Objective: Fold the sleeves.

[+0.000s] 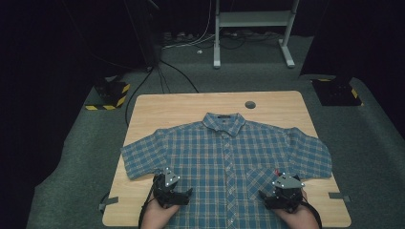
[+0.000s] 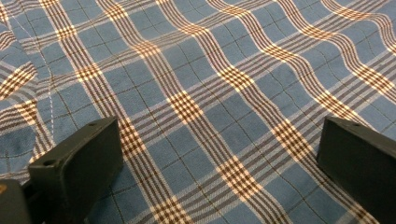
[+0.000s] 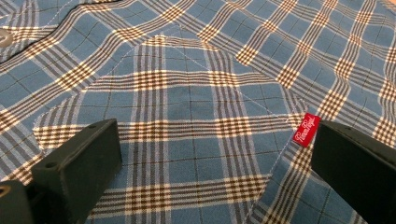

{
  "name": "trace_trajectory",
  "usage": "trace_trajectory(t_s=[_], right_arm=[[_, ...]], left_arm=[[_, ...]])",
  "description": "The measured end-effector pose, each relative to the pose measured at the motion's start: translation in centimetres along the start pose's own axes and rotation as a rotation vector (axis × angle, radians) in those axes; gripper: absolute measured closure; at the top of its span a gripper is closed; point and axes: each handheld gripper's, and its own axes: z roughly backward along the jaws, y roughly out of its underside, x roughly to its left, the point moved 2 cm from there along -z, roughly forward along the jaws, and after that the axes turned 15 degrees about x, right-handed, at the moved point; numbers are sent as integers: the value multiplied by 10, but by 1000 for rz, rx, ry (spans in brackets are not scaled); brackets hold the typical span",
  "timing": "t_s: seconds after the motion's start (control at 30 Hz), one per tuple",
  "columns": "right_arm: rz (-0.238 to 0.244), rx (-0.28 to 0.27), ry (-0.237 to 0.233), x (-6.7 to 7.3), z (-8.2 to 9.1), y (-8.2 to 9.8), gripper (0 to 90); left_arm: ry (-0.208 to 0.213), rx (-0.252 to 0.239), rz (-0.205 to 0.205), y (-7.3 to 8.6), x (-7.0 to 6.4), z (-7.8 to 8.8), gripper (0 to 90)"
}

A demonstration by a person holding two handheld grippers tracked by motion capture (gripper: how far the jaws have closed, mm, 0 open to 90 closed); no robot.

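Both grippers, left gripper and right gripper, hover wide-jawed over the shirt; pinch cloth squarely between jaws, avoiding the red label beside the right jaw.

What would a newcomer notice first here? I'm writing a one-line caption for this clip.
A blue plaid shirt lies spread flat, front up, across the wooden table. The left claw and right claw sit over its lower part, both open. A small red label marks the chest pocket.
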Motion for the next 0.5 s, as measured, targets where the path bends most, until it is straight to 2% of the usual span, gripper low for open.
trace_trajectory(t_s=[0.37, 0.5], right_arm=[[-32, 20, -49, -5, -2, -1, 8], [-32, 19, -39, -4, -2, -1, 6]], left_arm=[[6, 2, -4, -1, 1, -1, 2], [5, 1, -1, -1, 1, -1, 2]])
